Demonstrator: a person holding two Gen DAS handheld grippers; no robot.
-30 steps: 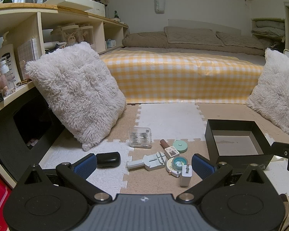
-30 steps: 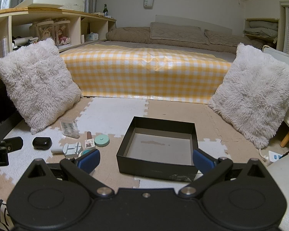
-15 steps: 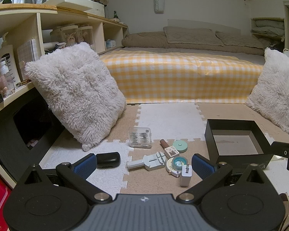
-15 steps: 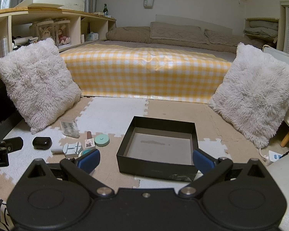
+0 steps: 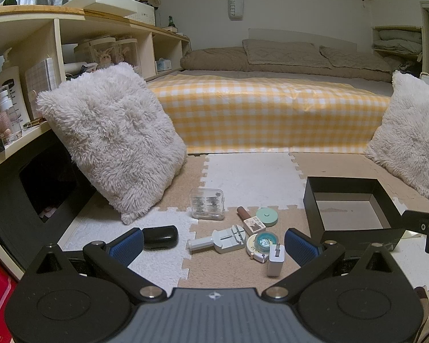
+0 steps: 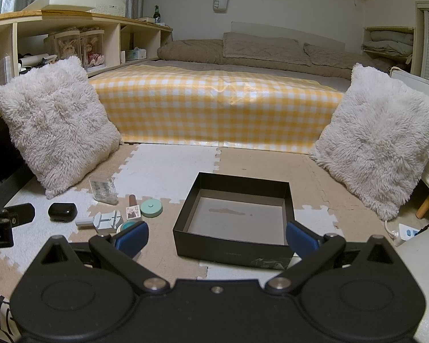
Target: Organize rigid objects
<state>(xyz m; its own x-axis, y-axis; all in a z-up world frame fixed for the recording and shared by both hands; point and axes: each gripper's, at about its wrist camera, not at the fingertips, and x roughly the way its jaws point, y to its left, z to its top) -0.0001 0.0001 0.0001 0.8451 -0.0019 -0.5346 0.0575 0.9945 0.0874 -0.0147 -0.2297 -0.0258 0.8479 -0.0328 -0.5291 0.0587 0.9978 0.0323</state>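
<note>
Left claw [image 5: 211, 245] open, empty. Right claw [image 6: 216, 235] open, empty. Small items [image 5: 234, 235] clustered on floor mat, 12 o'clock of left claw; black box [image 6: 234, 225] at their 3 o'clock. Left claw nearer.

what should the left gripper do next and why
Probably ease the left gripper forward and down onto the white tool. Its jaws are open and empty, the tool lies just ahead between them, and the black box to the right holds nothing yet.
</note>
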